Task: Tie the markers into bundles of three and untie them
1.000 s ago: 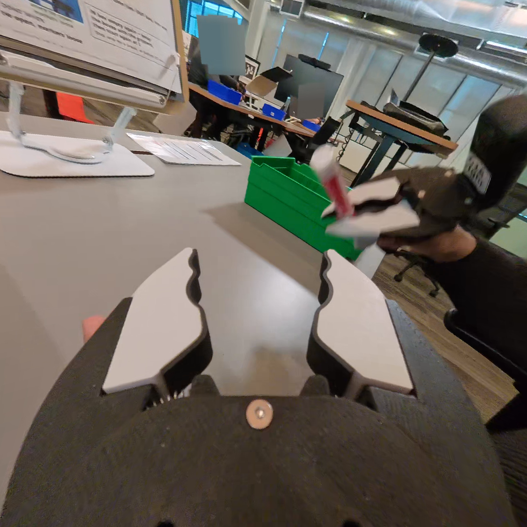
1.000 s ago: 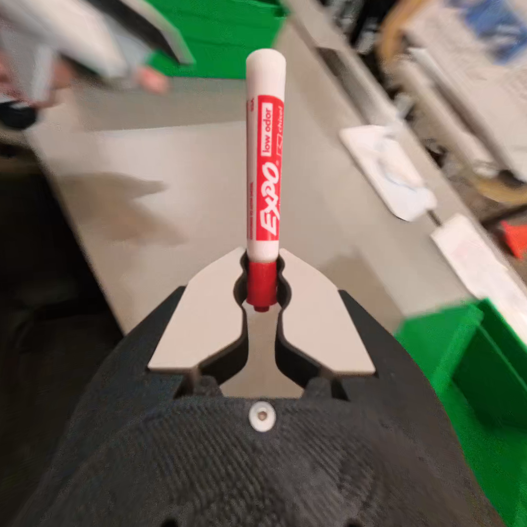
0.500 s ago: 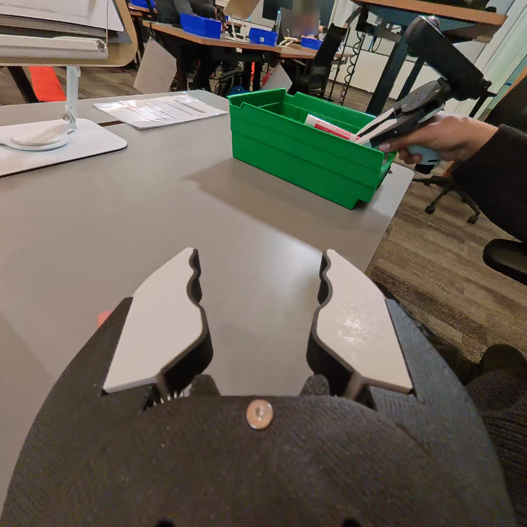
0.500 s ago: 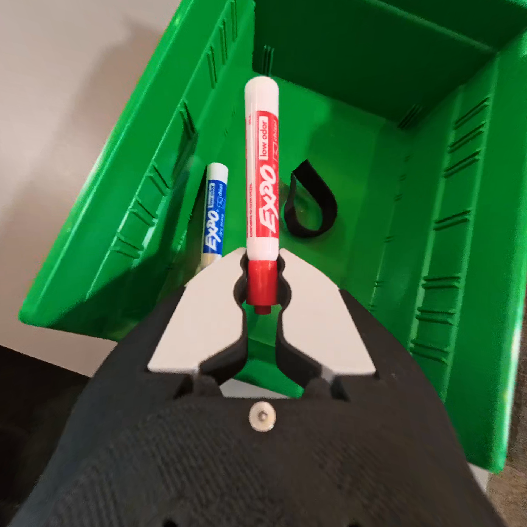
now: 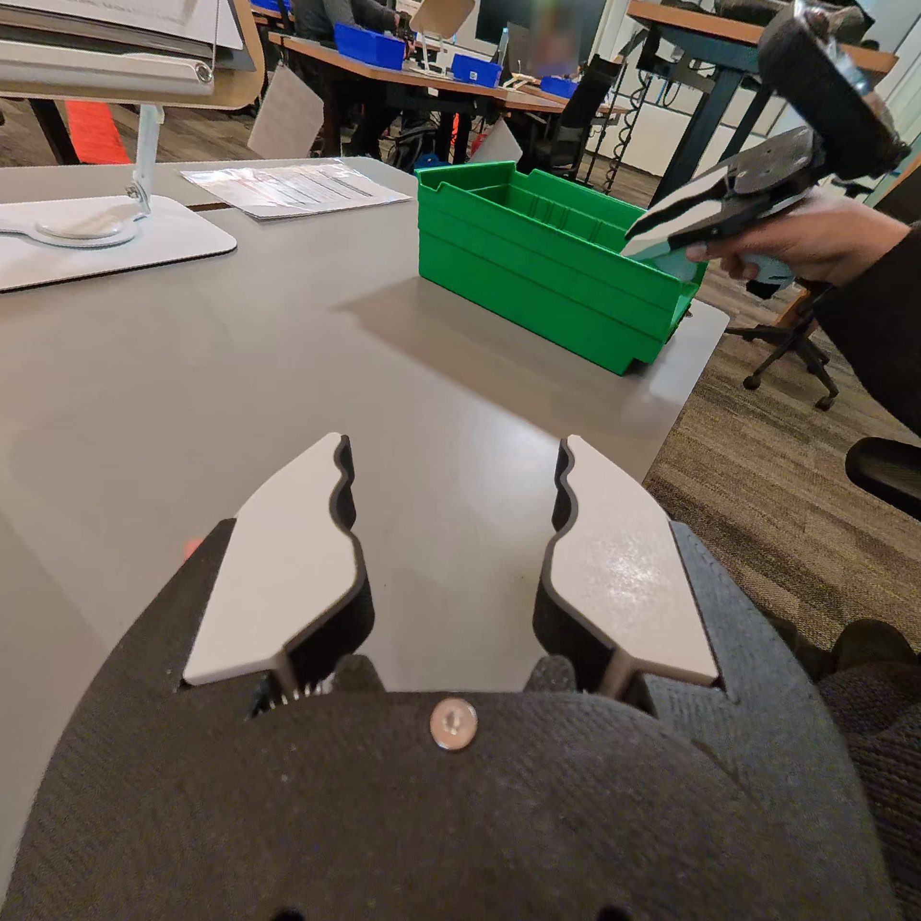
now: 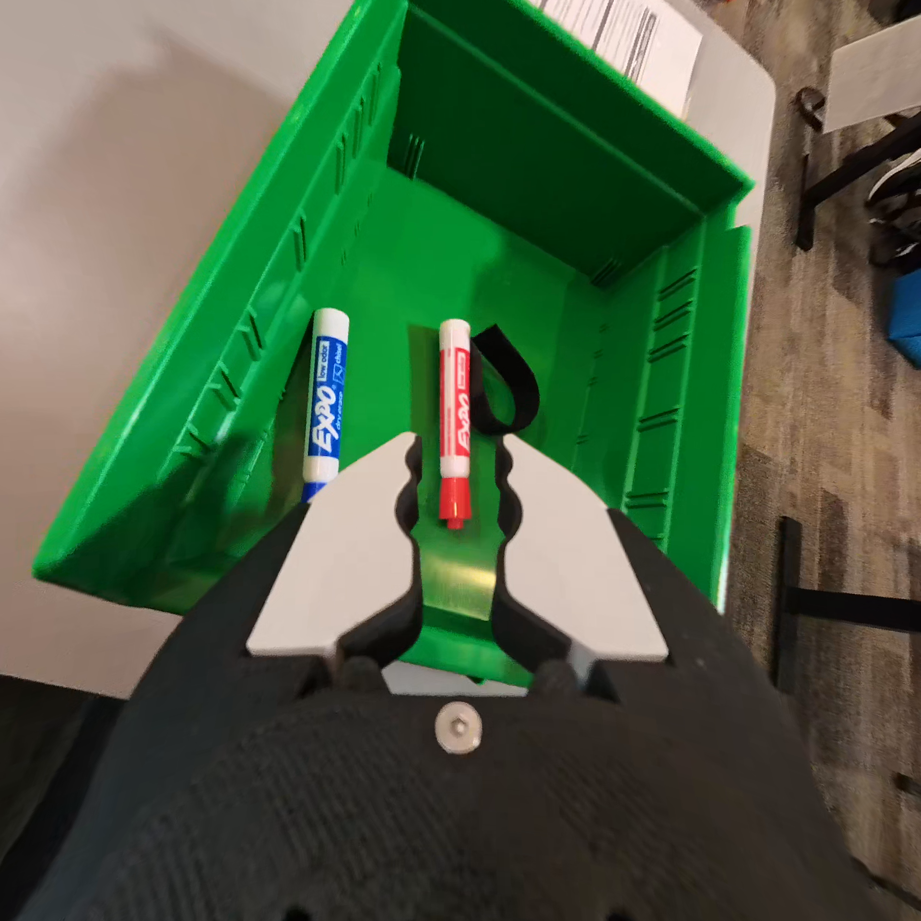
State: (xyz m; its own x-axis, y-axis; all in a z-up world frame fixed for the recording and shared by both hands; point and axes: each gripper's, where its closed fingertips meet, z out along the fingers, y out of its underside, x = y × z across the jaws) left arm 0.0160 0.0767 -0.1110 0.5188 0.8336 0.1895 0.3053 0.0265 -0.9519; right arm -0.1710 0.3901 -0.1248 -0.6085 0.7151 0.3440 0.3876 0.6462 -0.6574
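A green bin (image 6: 319, 259) stands near the grey table's corner; it also shows in the left wrist view (image 5: 528, 269). Inside lie a red marker (image 6: 454, 413), a blue marker (image 6: 326, 398) and a black strap loop (image 6: 508, 383). My right gripper (image 6: 457, 438) is open and empty above the bin, with the red marker lying below its fingers. In the left wrist view the right gripper (image 5: 648, 234) hovers over the bin's near end in a person's hand (image 5: 807, 244). My left gripper (image 5: 454, 443) is open and empty above the table, well short of the bin.
A white stand base (image 5: 99, 239) and a printed sheet (image 5: 294, 187) lie on the table (image 5: 199, 359) at the back. The table edge and carpet floor are to the right, with an office chair (image 5: 792, 344). Desks with blue bins (image 5: 369, 45) stand behind. One gripper's finger ends stand about 35 centimeters off the other's. To the blue marker (image 6: 326, 398): right tips about 8 centimeters, left tips about 30 centimeters.
My right gripper has opened and let the red marker go; it now lies in the bin. The right gripper has lifted back a little. My left gripper has barely moved.
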